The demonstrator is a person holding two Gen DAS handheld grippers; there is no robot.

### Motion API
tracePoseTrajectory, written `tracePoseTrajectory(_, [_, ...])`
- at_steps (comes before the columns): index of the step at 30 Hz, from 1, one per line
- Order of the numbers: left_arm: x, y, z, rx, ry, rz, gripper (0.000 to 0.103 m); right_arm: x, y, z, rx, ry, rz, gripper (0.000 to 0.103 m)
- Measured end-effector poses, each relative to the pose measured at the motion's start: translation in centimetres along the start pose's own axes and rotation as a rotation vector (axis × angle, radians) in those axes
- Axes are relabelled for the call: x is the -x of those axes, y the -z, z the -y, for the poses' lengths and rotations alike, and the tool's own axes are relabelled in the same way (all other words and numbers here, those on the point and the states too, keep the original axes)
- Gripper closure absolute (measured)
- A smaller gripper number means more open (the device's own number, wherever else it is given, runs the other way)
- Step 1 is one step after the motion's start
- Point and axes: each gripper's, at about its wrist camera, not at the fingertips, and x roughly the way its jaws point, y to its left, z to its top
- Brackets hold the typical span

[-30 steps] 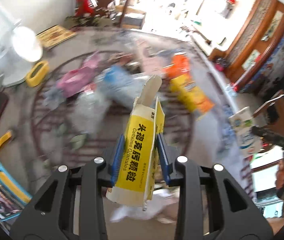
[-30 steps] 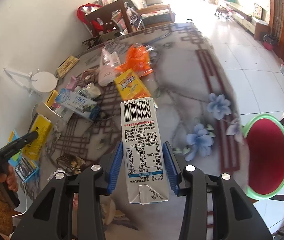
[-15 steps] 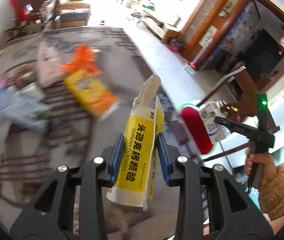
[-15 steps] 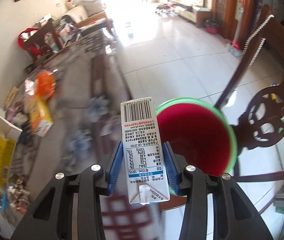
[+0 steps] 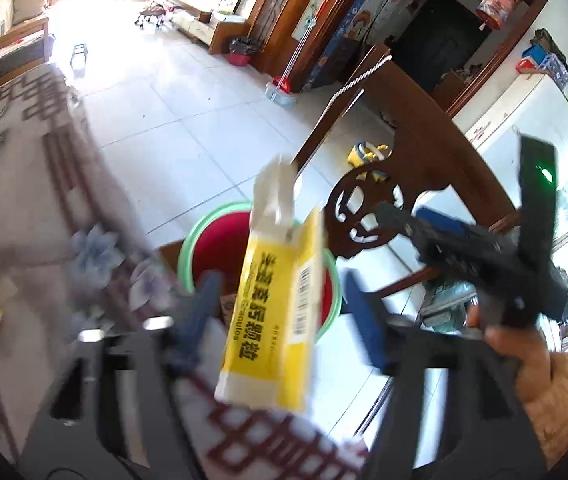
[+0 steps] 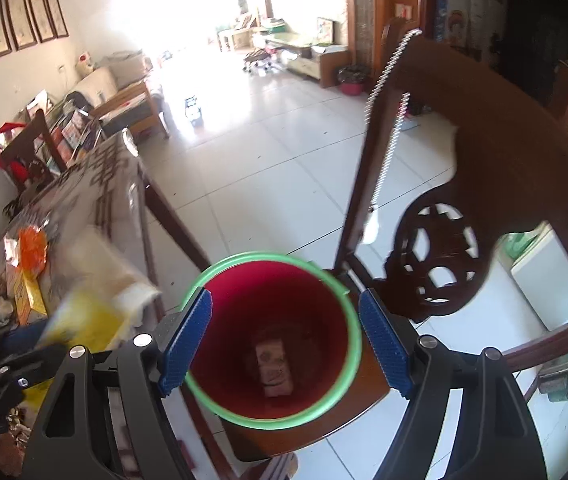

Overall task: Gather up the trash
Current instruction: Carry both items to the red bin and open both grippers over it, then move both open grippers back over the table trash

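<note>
Two jaws I am operating have just been opening: my left gripper (image 5: pixel 280 316) is releasing the yellow-and-white cardboard box (image 5: pixel 276 304) above the red, green-rimmed bucket (image 6: pixel 348 312); my right gripper (image 6: pixel 284 344) is hovering empty over the white carton (image 6: pixel 274 368) inside.

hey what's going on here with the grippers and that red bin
A person is clearing trash off a table with a handheld gripper in each hand. Both are over the red bin with the green rim, which sits on a wooden chair. The right gripper has just been opening, its jaws are empty, and a carton lies at the bottom of the bin. The left gripper has also just been opening; the yellow box is between its jaws, apparently let go.
</note>
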Motion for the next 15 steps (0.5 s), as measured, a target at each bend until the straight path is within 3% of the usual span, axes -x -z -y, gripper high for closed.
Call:
tracePoseTrajectory(3, [0.9,-0.3,0.2,-0.002,-0.010,0.031,0.029,0.5,0.3,0.1,-0.001,0.001,0.000,0.029])
tracePoseTrajectory(8, [6.4,1.7,-2.8,0.057,-0.102,0.118,0.026,0.6,0.2,-3.3,0.052,-0.045,-0.014,0.029])
tracePoseTrajectory(15, [16.0,7.1,-9.9,0.239,-0.286,0.223,0.026,2.7,0.7,-13.7,0.215,-0.192,0.000,0.027])
